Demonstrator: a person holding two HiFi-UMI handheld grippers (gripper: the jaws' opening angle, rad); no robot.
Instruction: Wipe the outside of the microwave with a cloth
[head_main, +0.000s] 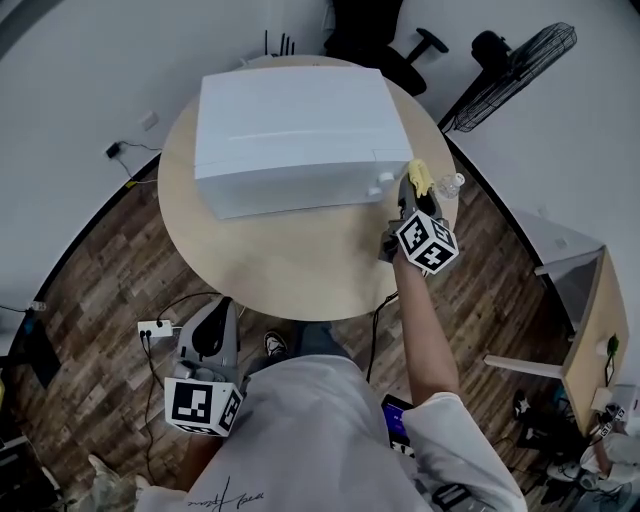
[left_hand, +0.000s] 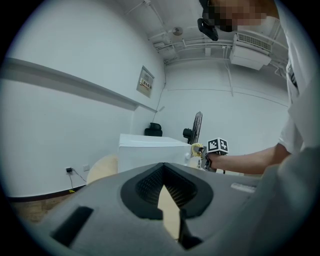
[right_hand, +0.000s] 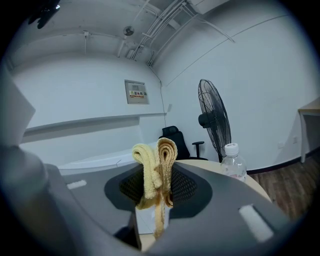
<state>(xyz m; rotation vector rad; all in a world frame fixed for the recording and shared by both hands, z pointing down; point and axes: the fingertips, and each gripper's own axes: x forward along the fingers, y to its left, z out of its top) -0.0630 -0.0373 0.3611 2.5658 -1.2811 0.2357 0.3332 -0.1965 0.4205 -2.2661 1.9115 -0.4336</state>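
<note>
Yellow cloth (right_hand: 155, 170) sits folded into two upright loops, pinched low between the jaws of the right gripper (right_hand: 156, 192), so that tong is clenched on the cloth w/ a thin tail hanging below. In the head view the right gripper (head_main: 408, 205) holds the cloth (head_main: 419, 177) at the front-right corner of the white microwave (head_main: 295, 130), which stands on the round wooden table (head_main: 290, 265). I can't confirm whether fabric actually touches the casing. The left gripper (head_main: 218, 312) hangs low by the person's body, off the table edge. In its own view its jaws meet at the tips w/ nothing between, only table colour showing through the slit. To wipe well, IMO: press the looped part, not the jaw tips, flat to the side panel, then run long overlapping strokes front to back and do the top and front face likewise. The grip is narrow, so light pressure only, else the cloth may pull out or hard plastic may scrape the casing. A water bottle (head_main: 452, 186) stands just beside the working spot, so keep strokes close to the box to avoid tipping it. The left tong could steady the microwave if it slides.
</note>
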